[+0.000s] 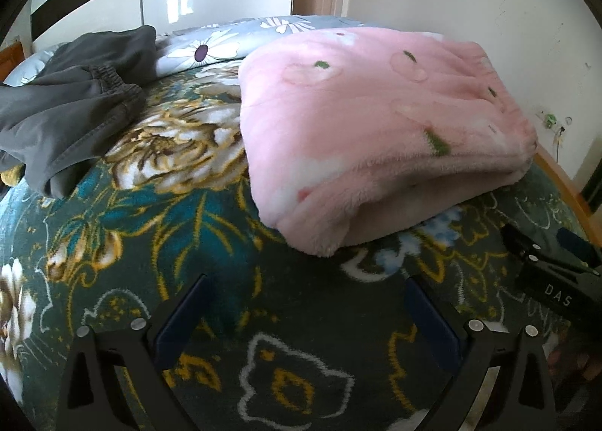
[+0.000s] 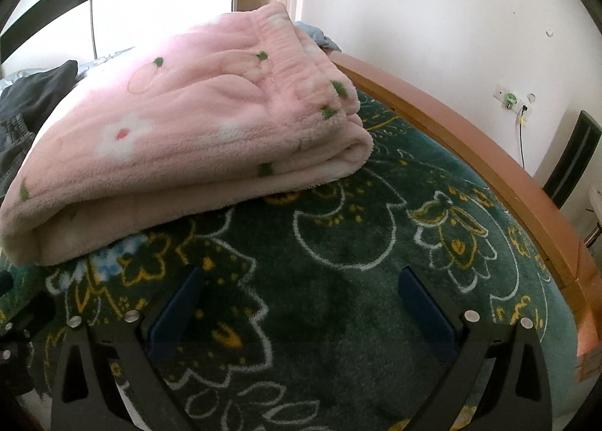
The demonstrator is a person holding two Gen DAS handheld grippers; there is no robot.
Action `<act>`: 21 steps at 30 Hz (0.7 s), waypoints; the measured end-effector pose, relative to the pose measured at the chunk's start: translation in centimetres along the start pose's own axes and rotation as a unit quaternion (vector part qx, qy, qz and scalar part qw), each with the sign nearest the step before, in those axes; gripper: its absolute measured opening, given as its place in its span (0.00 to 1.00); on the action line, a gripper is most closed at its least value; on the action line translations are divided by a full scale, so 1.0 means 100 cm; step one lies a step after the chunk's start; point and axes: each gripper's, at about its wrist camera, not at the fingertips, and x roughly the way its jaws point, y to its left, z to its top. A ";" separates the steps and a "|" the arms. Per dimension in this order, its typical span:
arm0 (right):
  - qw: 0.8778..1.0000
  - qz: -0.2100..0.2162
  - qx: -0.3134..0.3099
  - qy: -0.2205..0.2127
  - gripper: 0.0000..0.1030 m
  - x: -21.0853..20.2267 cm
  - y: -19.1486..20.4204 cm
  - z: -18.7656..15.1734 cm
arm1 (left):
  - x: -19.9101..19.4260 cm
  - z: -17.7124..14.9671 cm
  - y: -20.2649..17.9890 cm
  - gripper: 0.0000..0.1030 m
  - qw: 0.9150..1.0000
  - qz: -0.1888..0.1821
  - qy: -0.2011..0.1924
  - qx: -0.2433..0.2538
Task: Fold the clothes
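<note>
grey garment [image 1: 71,100] cut off at frame edge; both left gripper [image 1: 304,314] and right gripper [image 2: 301,303] spread, empty, bare bedspread [image 2: 338,243] between them and folded pink garment [image 1: 376,122] ahead.

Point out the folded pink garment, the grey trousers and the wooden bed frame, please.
folded pink garment [image 2: 180,137], right wrist view, on its top face.
grey trousers [image 1: 71,92], left wrist view, near the elastic waistband.
wooden bed frame [image 2: 470,152], right wrist view, on the rail's top.

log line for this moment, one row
left gripper open, empty | right gripper open, empty | pink fleece garment folded on bed | grey trousers unfolded
</note>
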 end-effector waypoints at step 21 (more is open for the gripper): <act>1.000 -0.010 -0.007 0.004 1.00 -0.017 -0.016 0.009 | -0.001 -0.001 0.004 1.00 1.000 -0.010 -0.006 -0.006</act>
